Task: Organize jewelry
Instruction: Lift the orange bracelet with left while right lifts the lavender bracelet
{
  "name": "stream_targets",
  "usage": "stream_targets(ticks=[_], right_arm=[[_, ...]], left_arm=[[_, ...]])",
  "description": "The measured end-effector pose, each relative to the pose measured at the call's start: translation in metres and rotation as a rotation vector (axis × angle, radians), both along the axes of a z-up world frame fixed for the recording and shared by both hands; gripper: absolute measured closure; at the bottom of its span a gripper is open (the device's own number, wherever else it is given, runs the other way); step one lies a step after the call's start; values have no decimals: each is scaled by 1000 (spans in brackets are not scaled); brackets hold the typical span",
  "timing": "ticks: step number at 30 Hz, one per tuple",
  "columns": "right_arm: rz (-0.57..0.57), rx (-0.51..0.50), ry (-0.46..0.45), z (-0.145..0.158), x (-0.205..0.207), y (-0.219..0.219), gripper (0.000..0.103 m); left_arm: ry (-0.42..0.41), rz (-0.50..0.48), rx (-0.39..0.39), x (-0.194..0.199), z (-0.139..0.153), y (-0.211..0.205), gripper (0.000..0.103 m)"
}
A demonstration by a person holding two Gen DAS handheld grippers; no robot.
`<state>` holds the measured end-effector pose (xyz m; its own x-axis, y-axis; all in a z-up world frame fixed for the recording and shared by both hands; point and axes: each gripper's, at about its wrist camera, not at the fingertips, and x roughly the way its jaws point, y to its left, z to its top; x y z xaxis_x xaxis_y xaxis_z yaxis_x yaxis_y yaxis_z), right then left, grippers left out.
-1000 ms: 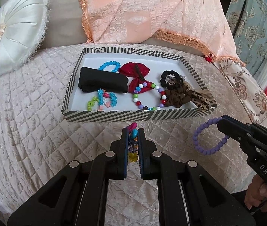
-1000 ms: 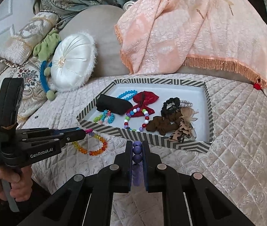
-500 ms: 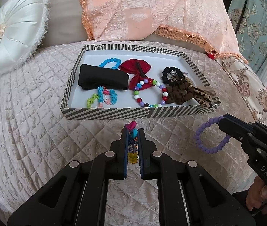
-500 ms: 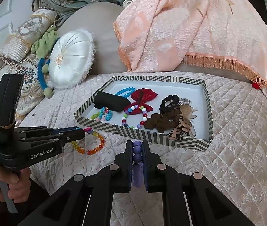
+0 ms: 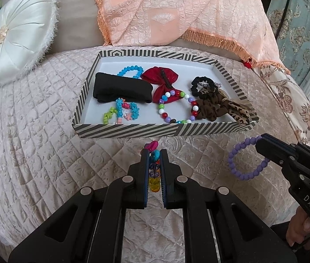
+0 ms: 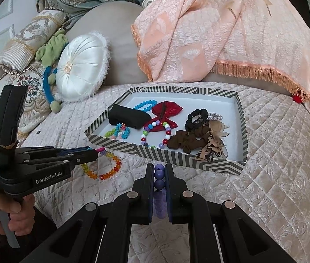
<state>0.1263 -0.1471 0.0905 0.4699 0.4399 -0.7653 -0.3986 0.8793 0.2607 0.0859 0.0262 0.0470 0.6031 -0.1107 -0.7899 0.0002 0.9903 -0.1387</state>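
The left tool is clenched on a rainbow bracelet, and the right tool is clenched on a purple bracelet; both bracelets hang over the quilted bed, just in front of the striped tray. In the tray lie a black pouch, a red bow, a blue bracelet, a mixed-bead bracelet and brown scrunchies.
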Motion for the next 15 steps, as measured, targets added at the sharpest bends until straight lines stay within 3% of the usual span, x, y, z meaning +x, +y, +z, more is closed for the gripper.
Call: stream_targets(ticks=[15], right_arm=[[2,-13,1,0,0,2,95]], left_arm=[[-5,0,4,0,1,-1,95]])
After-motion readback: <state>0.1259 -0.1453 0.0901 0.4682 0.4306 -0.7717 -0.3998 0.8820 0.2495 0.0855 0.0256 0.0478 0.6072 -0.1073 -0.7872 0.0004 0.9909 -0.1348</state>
